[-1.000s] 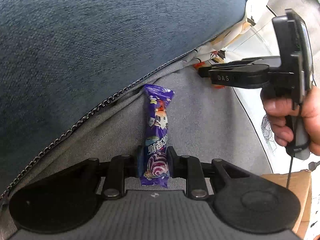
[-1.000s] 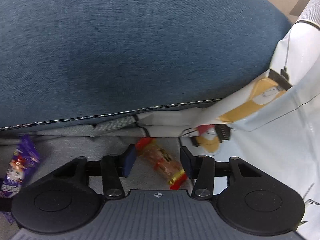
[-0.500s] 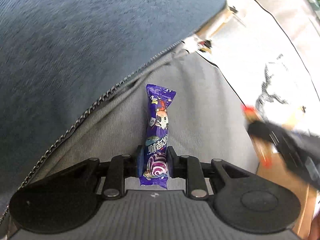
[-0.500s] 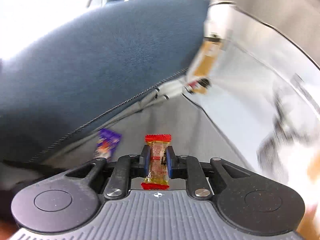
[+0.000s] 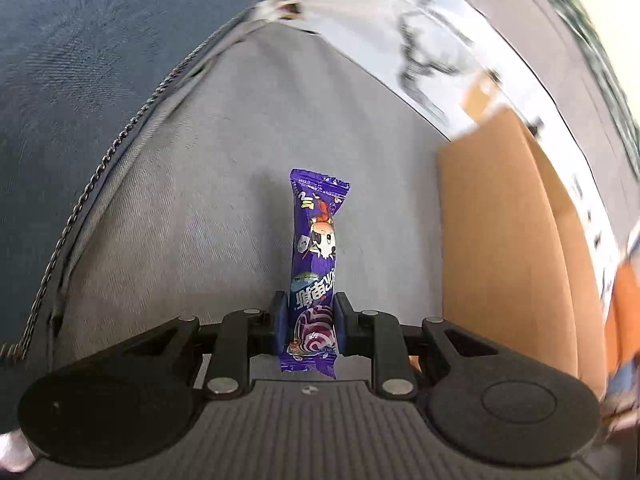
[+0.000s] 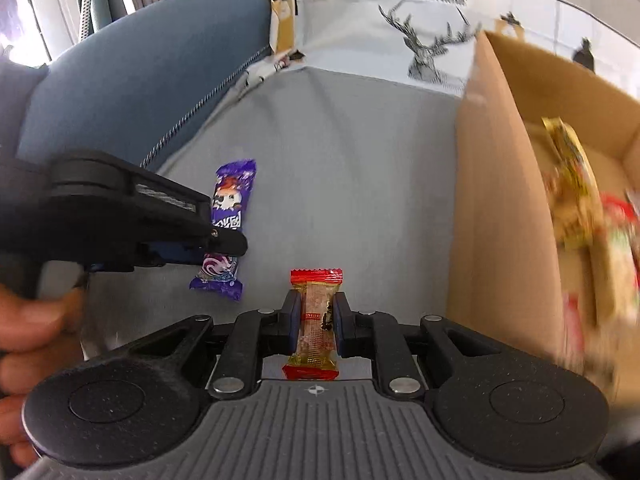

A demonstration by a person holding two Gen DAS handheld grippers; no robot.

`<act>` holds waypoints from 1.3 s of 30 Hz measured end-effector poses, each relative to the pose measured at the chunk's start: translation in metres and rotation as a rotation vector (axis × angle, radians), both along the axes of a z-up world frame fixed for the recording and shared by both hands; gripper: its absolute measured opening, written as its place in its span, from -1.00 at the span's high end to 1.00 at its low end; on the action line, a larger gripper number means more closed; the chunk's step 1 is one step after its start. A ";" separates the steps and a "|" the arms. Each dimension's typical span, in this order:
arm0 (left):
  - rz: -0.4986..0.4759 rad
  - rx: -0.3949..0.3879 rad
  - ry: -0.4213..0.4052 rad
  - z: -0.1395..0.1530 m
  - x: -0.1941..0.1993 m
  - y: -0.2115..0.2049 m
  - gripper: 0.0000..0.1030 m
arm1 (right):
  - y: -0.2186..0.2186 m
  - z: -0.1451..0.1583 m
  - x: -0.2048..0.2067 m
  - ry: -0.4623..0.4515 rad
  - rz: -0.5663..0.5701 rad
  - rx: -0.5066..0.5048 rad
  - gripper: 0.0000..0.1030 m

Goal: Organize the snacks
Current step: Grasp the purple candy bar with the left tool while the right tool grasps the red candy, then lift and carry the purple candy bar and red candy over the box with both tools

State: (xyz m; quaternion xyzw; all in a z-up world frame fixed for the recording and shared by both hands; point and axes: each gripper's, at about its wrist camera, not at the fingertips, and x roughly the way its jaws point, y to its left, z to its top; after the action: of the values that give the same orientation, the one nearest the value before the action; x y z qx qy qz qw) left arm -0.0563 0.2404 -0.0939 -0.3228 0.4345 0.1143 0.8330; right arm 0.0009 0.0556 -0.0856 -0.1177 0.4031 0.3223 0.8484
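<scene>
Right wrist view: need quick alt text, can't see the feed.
The right gripper is shut on a red-ended snack bar above the grey sofa seat. To its left, the left gripper holds a purple candy packet; an open cardboard box of snacks stands right.

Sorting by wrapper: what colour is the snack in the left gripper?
Purple cartoon-printed snack wrapper, clearest in the left wrist view.

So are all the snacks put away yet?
Not yet. Some snacks already sit in the cardboard box. The left tongs hold a purple candy and the right tongs hold a red candy. Both are above the sofa seat, not boxed.
</scene>
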 end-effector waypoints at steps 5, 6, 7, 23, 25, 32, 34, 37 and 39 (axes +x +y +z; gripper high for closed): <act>-0.038 0.070 0.047 -0.001 -0.010 -0.020 0.50 | -0.010 -0.019 -0.014 0.001 0.010 -0.012 0.64; -0.040 0.078 0.059 -0.002 -0.009 -0.022 0.50 | -0.011 -0.023 -0.013 0.011 0.016 -0.010 0.63; -0.041 0.086 0.065 -0.002 -0.011 -0.027 0.50 | -0.011 -0.025 -0.012 0.014 0.017 -0.015 0.60; -0.094 0.349 0.147 -0.003 0.018 -0.065 0.50 | -0.016 -0.040 -0.036 -0.096 0.150 0.002 0.66; -0.066 0.338 0.129 -0.001 0.013 -0.065 0.50 | -0.022 -0.034 -0.041 -0.107 0.167 0.032 0.67; -0.004 0.340 0.005 0.038 -0.011 -0.082 0.50 | -0.057 0.000 -0.059 -0.198 0.212 0.192 0.67; 0.014 0.348 -0.020 0.052 -0.019 -0.087 0.50 | -0.072 0.011 -0.061 -0.212 0.212 0.253 0.67; 0.057 0.323 -0.057 0.073 -0.028 -0.094 0.50 | -0.097 0.027 -0.066 -0.259 0.219 0.334 0.67; 0.069 0.307 -0.078 0.088 -0.029 -0.101 0.50 | -0.114 0.036 -0.065 -0.285 0.213 0.377 0.67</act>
State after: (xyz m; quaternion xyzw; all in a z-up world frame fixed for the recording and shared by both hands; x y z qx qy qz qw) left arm -0.0856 0.1394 -0.0056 -0.2105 0.3679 0.1956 0.8844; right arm -0.0643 -0.0580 -0.0492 -0.0434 0.1974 0.4596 0.8648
